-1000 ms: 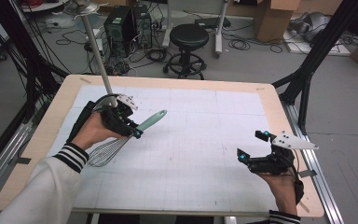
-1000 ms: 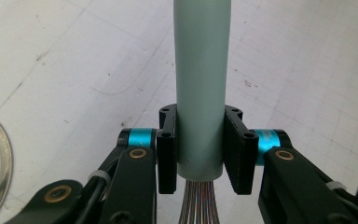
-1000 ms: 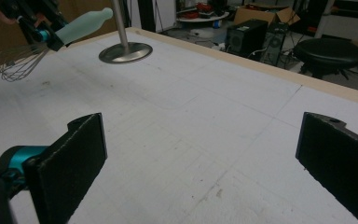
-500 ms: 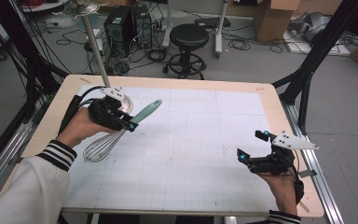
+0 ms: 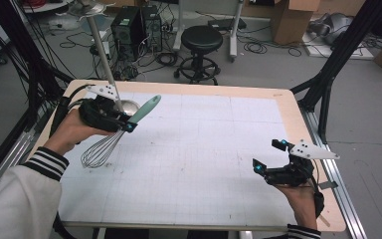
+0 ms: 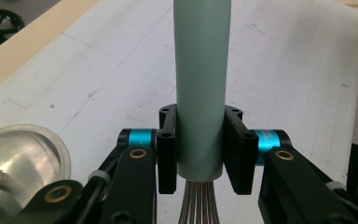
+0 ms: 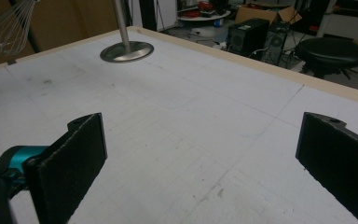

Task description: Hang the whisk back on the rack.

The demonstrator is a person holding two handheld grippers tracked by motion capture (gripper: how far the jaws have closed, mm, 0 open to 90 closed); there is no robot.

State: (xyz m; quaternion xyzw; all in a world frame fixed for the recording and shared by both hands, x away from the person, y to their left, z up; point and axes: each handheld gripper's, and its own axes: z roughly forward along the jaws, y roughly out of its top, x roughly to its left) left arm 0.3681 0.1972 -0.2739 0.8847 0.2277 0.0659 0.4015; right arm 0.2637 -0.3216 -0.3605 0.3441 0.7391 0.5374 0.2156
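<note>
Presently the whisk (image 5: 110,139) is held clear of the table (image 5: 209,159), its handle pinched in the left gripper (image 6: 200,154), while the right gripper (image 7: 200,163), spread empty, is rested near the right edge; wires should be kept level.

Pale green handle (image 6: 200,84) on silver-wired whisk (image 5: 99,150); black jaws with teal joints; white gridded mat (image 5: 204,149), tan table rim (image 5: 288,107); black-and-white striped cuff (image 5: 44,163).
</note>
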